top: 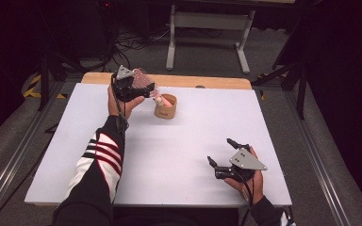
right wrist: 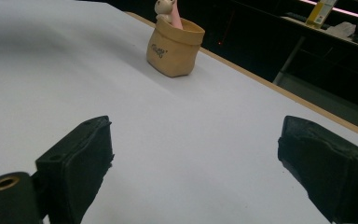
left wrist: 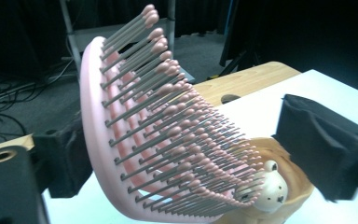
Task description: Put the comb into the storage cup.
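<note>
My left gripper [top: 143, 90] is up at the far left part of the table, and its two black jaws stand wide apart. A pink hairbrush [left wrist: 135, 140] sits between them. From the left gripper view I see space between the brush and the jaw on the right side, so that one does not press on it. The other jaw sits close behind the pink back of the brush, and I cannot tell if it touches. The brush leans over, with its grey bristles and little pink tips pointing out to the side. Its lower end goes down into a small tan cup [top: 165, 111] that stands on the white table [top: 179, 155]. A tiny cream bunny figure [left wrist: 271, 189] peeks out of the cup, right beside the brush. My right gripper [top: 221, 157] rests low near the front right corner of the table, well apart from the cup. Its jaws are spread wide too, with just bare white table between them. From the right gripper view the tan cup stands far off, near the wooden table edge [right wrist: 279, 91].
</note>
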`<state>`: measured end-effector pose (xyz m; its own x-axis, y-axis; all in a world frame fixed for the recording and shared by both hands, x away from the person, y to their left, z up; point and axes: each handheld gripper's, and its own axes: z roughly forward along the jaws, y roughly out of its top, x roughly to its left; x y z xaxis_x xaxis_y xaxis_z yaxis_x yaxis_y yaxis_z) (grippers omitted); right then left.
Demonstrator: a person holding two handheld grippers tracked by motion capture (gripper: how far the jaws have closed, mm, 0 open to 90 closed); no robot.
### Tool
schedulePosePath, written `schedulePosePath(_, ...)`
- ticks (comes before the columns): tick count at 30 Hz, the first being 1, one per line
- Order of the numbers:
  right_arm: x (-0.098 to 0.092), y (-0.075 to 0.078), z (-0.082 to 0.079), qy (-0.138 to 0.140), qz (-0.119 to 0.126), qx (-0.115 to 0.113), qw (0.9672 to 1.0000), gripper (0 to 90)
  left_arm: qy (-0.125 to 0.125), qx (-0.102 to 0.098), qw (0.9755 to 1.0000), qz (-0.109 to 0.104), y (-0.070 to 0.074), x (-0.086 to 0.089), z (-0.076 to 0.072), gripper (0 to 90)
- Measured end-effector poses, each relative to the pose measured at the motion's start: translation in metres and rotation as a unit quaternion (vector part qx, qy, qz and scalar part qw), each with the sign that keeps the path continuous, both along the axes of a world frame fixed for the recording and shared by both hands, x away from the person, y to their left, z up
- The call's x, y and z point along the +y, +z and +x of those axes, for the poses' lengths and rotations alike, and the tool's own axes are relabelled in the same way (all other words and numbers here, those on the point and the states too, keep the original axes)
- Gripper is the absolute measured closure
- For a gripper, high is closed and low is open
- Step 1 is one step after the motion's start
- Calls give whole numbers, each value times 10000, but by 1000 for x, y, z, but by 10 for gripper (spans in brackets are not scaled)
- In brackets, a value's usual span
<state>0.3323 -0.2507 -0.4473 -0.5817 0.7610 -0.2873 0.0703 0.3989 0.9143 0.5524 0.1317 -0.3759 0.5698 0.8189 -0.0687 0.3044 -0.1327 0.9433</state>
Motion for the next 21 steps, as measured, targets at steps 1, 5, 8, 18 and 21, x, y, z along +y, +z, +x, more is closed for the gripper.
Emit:
schedulePosePath(1, 0, 0, 0, -2, -2, -10, 10000, 106, 39, -1, 10000, 24, 1, 1, -1, 100)
schedulePosePath(5, 0, 1, 0, -12, 4, -16, 10000, 106, -8, -76, 9999, 79, 2, 5, -3, 71)
schedulePosePath(8, -1, 1, 0, -16, -7, -35, 10000, 106, 5, -120, 9999, 118, 4, 7, -5, 64)
schedulePosePath(18, 0, 2, -1, -22, -12, -55, 10000, 106, -93, -427, 9984, 364, 10, 12, -21, 52)
schedulePosePath(21, 0, 2, -1, -28, -3, -53, 10000, 106, -106, -548, 9968, 581, 10, 11, -25, 58)
